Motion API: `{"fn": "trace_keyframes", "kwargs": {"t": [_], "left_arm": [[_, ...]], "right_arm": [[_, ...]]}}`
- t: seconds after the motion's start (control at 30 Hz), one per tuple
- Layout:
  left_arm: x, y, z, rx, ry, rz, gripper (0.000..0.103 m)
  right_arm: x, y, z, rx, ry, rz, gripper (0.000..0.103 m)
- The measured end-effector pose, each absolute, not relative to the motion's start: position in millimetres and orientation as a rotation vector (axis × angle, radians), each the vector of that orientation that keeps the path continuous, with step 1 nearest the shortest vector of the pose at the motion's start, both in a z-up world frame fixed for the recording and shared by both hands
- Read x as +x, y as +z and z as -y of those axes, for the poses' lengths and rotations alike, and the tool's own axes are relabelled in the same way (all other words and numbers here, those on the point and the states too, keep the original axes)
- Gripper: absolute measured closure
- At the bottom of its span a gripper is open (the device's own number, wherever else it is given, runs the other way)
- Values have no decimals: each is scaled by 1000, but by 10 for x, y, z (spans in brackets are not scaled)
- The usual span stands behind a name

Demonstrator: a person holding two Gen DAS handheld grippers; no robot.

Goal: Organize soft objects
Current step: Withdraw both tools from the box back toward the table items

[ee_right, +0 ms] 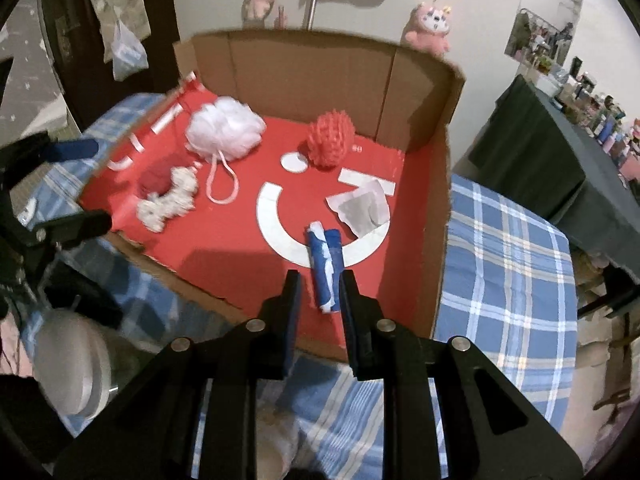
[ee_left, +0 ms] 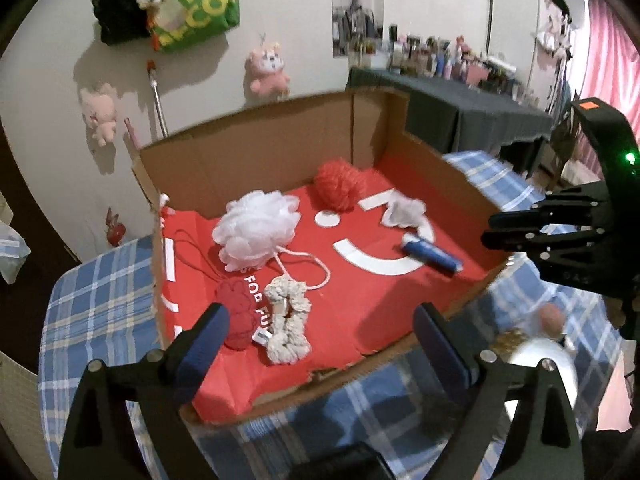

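Observation:
An open cardboard box [ee_left: 248, 152] with a red lining sits on the plaid cloth. Inside lie a white bath pouf [ee_left: 256, 232], a red spiky ball [ee_left: 338, 184], a white cloth [ee_left: 404, 210], a blue rolled cloth [ee_left: 432, 256], a red plush [ee_left: 236, 316] and a cream scrunchie [ee_left: 286, 320]. My left gripper [ee_left: 320, 344] hangs wide open above the box's near edge, over the plush and scrunchie, holding nothing. My right gripper [ee_right: 320, 300] hovers just short of the blue roll [ee_right: 326, 268], its jaws a narrow gap apart and not touching it.
The blue plaid tablecloth [ee_right: 508, 260] surrounds the box. A white rounded object [ee_left: 540, 360] stands near the box's front corner between the grippers. A dark-covered table [ee_left: 460, 100] crowded with bottles stands behind. Pink plush toys [ee_left: 266, 68] and a green bag [ee_left: 200, 4] hang on the wall.

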State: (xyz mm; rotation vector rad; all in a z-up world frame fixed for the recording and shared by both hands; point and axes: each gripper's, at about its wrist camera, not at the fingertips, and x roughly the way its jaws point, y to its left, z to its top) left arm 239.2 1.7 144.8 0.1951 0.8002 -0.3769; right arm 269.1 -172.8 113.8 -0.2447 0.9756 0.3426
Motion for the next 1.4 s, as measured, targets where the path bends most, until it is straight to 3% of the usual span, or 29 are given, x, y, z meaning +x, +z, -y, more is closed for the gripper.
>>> {"fn": "trace_keyframes", "kwargs": {"t": [0.1,0.17,0.2,0.23,0.83,1.13,1.4], "left_arm": [[2147,1572,-42,168,-377,-748,3],[1998,1619,-42,150,-374,-714,2],[1909,1647,-47,136,-375,-695,0],[1839,1663,-50,123,-379,-683,0],[605,1747,-116,10,-271,-427,0],[213,1582,9,41,-184,-339,0],[117,1227,75,22,-180,-380,0]], "right_arm": [[2517,1277,1761,-204,343,-934,81],[2379,1361,1780,-176,351,-908,55],[2315,1401,1795,-167,350,-895,23],[2248,1436,1803,-159,347,-876,16],[785,1786,2027,-21,271,-570,13],[276,1579,1913,-52,190,-461,12],[74,1225,1857,-46,117,-429,12]]}}
